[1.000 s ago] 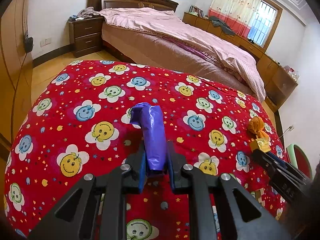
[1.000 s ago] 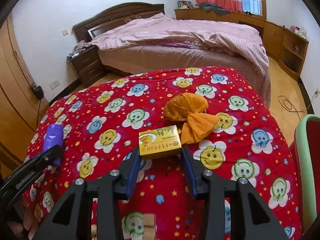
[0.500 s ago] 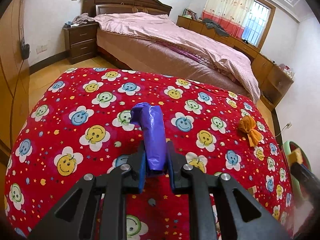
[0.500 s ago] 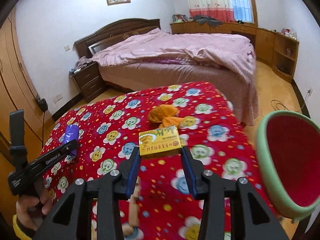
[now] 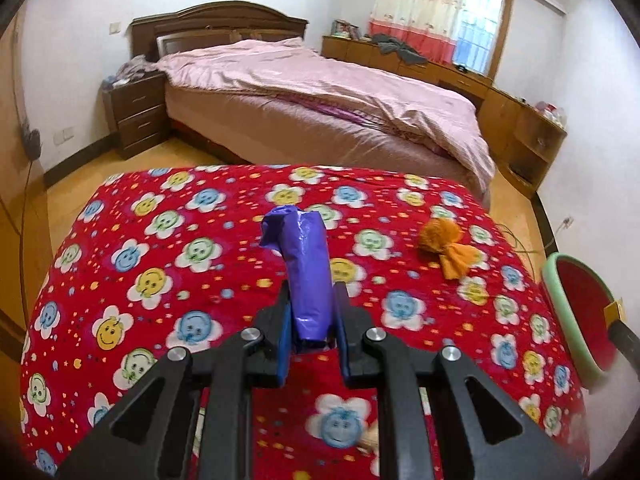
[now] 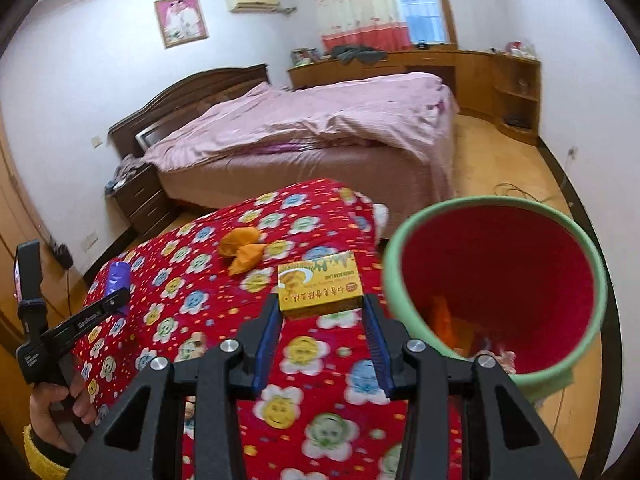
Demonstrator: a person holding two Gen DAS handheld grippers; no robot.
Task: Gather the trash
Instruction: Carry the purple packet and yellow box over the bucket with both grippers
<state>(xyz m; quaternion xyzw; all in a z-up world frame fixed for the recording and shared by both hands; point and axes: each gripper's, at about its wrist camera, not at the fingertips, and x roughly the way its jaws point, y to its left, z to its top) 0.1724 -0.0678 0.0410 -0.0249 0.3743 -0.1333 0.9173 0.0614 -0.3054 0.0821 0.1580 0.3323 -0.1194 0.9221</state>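
The bin [image 6: 496, 292], green-rimmed and red inside, is the biggest piece here: a stiff open tub standing on the floor off the bench's [image 6: 224, 360] right edge, mouth tilted toward the right wrist camera, some scraps already at its bottom. It needs no gripping; it looks rigid enough to take dropped items without tipping.

Next, the orange wrapper [image 5: 448, 250] lies loose on the flowered cloth at about two o'clock from the left gripper [image 5: 310, 320]. It is crumpled and pinched at the middle like a bow, probably light, soft and springy; the waist between the two puffs seems the surest place to pinch. Its long axis runs from ten o'clock to four o'clock in the left view.

The yellow box [image 6: 320, 286] is clamped between the jaws of the right gripper [image 6: 320, 320], held by its two short ends, long axis crosswise, printed face up. It appears to be thin card, light and crushable, so an end-to-end hold suits it. It hangs above the bench edge with the bin at three o'clock.

The purple wrapper [image 5: 306, 272], a rolled plastic tube, is clamped at its lower end by the left gripper's jaws, pointing toward twelve o'clock with a bent tip. Likely slick and squashy.
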